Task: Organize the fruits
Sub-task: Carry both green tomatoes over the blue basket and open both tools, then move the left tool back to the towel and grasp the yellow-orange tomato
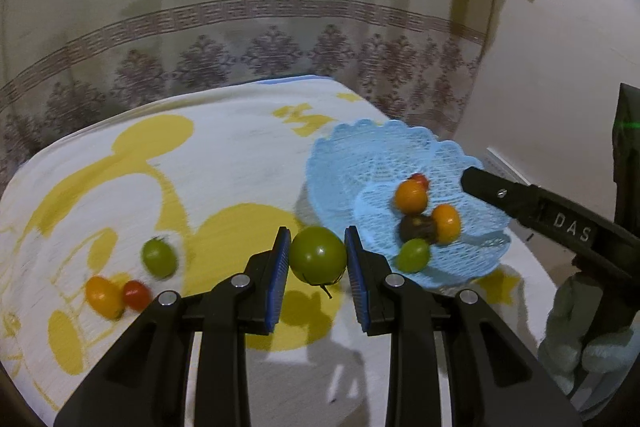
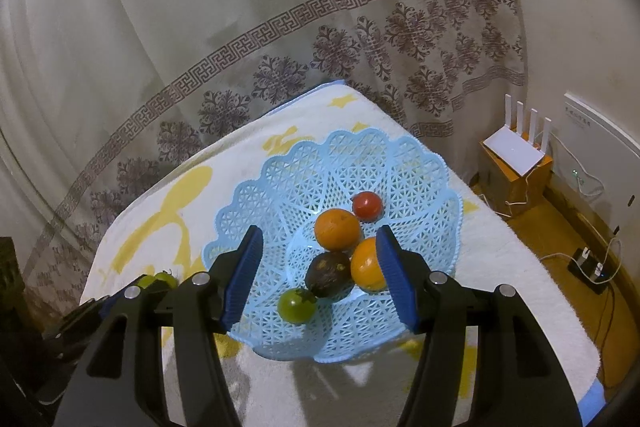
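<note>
My left gripper is shut on a round green tomato, held just left of the blue lattice basket. On the cloth to the left lie a green tomato, an orange one and a red one. My right gripper hangs open over the basket, its pads touching nothing. In the basket lie a red tomato, two orange fruits, a dark fruit and a green tomato. One right finger reaches over the basket's right rim.
The fruit lies on a white cloth with yellow cartoon print over a table. A patterned curtain hangs behind. Right of the table's edge, a white router sits on a box on the wooden floor, with cables. A gloved hand shows at right.
</note>
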`<state>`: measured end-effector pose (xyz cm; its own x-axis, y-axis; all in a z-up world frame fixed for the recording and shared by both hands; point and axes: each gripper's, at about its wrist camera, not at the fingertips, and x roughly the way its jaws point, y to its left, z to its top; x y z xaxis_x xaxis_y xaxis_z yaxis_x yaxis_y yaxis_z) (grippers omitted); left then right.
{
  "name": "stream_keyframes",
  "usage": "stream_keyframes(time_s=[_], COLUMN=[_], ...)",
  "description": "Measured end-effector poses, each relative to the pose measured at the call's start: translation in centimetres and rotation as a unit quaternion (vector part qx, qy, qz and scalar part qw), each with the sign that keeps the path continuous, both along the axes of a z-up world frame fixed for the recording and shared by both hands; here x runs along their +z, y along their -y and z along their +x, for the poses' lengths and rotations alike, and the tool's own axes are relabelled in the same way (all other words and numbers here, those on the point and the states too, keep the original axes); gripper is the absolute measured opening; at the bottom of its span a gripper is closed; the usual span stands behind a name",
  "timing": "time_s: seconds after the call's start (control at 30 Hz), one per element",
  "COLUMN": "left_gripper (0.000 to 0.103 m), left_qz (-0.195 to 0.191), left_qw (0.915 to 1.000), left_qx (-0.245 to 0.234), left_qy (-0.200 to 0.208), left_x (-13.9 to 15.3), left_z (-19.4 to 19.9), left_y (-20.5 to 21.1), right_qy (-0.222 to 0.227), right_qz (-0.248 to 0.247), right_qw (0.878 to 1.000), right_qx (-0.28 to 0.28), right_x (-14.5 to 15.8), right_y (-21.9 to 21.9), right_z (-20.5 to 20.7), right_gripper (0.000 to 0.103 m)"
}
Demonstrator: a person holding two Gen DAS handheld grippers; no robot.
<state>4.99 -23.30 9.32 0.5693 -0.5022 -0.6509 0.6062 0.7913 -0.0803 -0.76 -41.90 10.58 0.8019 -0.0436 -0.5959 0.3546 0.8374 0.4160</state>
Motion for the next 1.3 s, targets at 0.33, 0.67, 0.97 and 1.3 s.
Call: stream_keyframes(time_s=[0.33,0.67,0.97,1.3], left_gripper=[0.028,0.067,0.074,0.084], left_qz=[-0.009,-0.038,-0.034,-0.022], left_qw=[0.9993,0.9988,0.999,0.9989], left_qx=[-0.037,-0.025,0.003,0.02], left_qy=[0.005,0.019,0.03,0.035], left_x=[-0.6,-1.0,-0.4,-0.2], left_z=[0.6,1.2,1.0,0.8], left_y=[3.6,2.3,0.5,-0.4], right_qy=[0.003,0.001,-0.003,-0.003], right_qz=[0.0,0.0,-0.004,-0.003], right_qw=[1.0,1.0,1.0,1.0], right_qx=[-0.018,-0.019,-0.011,-0.011], right_x=[0.3,0.2,-0.1,-0.2], right_y=[0.9,0.9,0.2,-0.1], right_z=[-0.4,-0.4,-0.1,-0.1], right_gripper=[0.061,0.061,0.061,0.061])
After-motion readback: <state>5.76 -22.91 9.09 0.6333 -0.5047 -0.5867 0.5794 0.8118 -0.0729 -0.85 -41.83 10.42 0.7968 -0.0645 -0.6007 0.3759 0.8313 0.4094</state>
